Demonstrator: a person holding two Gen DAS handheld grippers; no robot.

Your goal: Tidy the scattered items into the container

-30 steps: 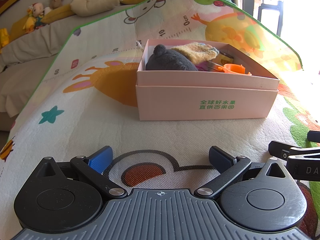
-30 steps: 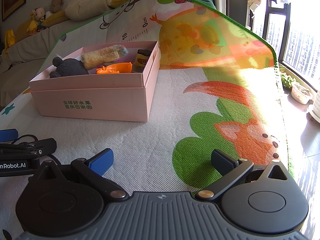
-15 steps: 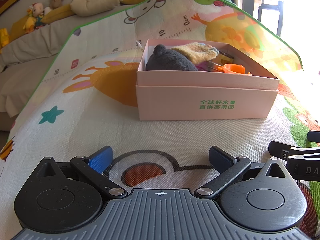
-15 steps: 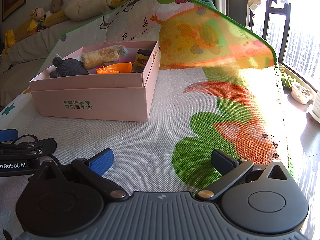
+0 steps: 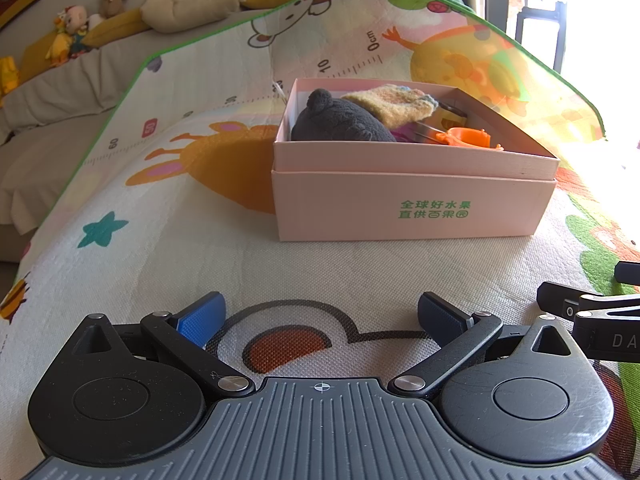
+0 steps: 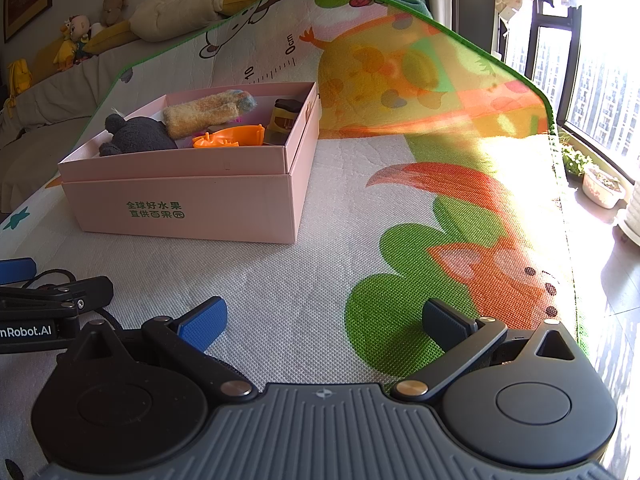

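Note:
A pink cardboard box [image 5: 412, 208] [image 6: 192, 208] with green lettering stands on the play mat. Inside lie a dark grey plush toy [image 5: 340, 122] [image 6: 136, 136], a fuzzy yellow sock-like item [image 5: 394, 104] [image 6: 208, 112], an orange plastic piece [image 5: 466, 138] [image 6: 230, 138] and a small dark-lidded jar [image 6: 286, 118]. My left gripper [image 5: 320, 314] rests low on the mat, well short of the box, open with nothing between its blue pads. Right of the box, my right gripper [image 6: 324, 320] is likewise open and holds nothing. Each gripper shows at the edge of the other's view.
The colourful play mat [image 6: 400, 208] curls up behind the box. A grey sofa [image 5: 60, 92] with soft toys and a cushion stands at the back left. The mat's right edge drops to a floor with plant pots [image 6: 602, 186] by a bright window.

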